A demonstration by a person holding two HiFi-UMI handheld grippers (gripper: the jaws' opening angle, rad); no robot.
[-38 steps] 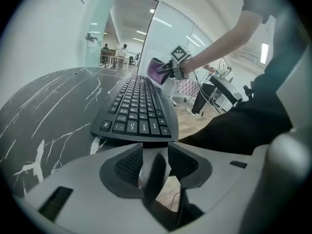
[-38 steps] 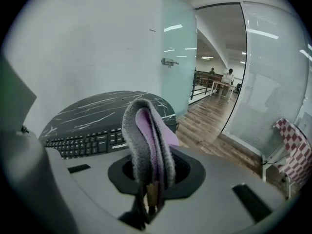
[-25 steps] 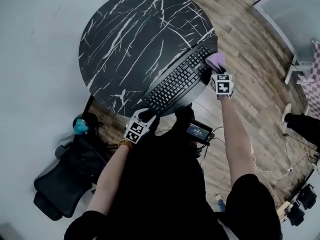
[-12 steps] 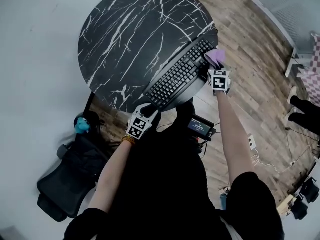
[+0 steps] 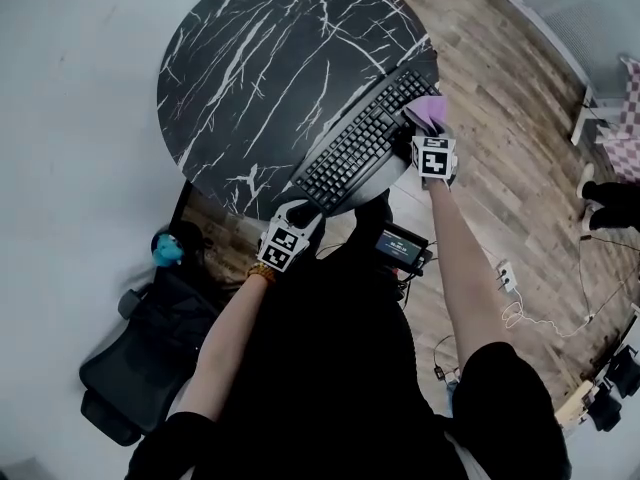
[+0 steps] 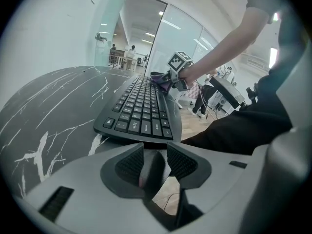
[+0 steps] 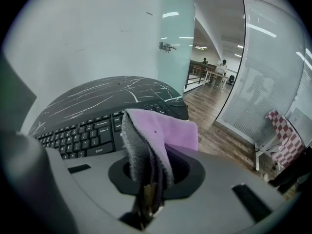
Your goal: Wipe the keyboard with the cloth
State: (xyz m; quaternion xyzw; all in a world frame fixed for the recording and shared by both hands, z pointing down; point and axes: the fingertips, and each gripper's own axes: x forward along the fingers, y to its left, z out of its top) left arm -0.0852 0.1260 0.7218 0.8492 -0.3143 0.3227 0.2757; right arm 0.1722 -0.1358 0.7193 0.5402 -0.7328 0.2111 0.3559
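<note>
A black keyboard (image 5: pixel 365 143) lies slantwise near the front edge of the round black marble table (image 5: pixel 250 58). My right gripper (image 5: pixel 430 133) is shut on a folded purple cloth (image 5: pixel 427 115) and holds it at the keyboard's right end. In the right gripper view the cloth (image 7: pixel 165 130) stands up out of the jaws, with the keyboard (image 7: pixel 83 135) to its left. My left gripper (image 5: pixel 297 213) sits at the keyboard's near left end, at the table edge. In the left gripper view its pads (image 6: pixel 131 165) stand apart just short of the keyboard (image 6: pixel 141 113); a dark shape fills the gap.
A black office chair (image 5: pixel 140 368) and a teal object (image 5: pixel 165 251) stand left of me, below the table. A small device with a screen (image 5: pixel 400 248) is at my waist. Cables (image 5: pixel 510 308) lie on the wood floor, and another person's feet (image 5: pixel 610 203) are at the right.
The right gripper has shifted a little with the cloth at the keyboard's right end. The left gripper has stayed at the keyboard's near end.
</note>
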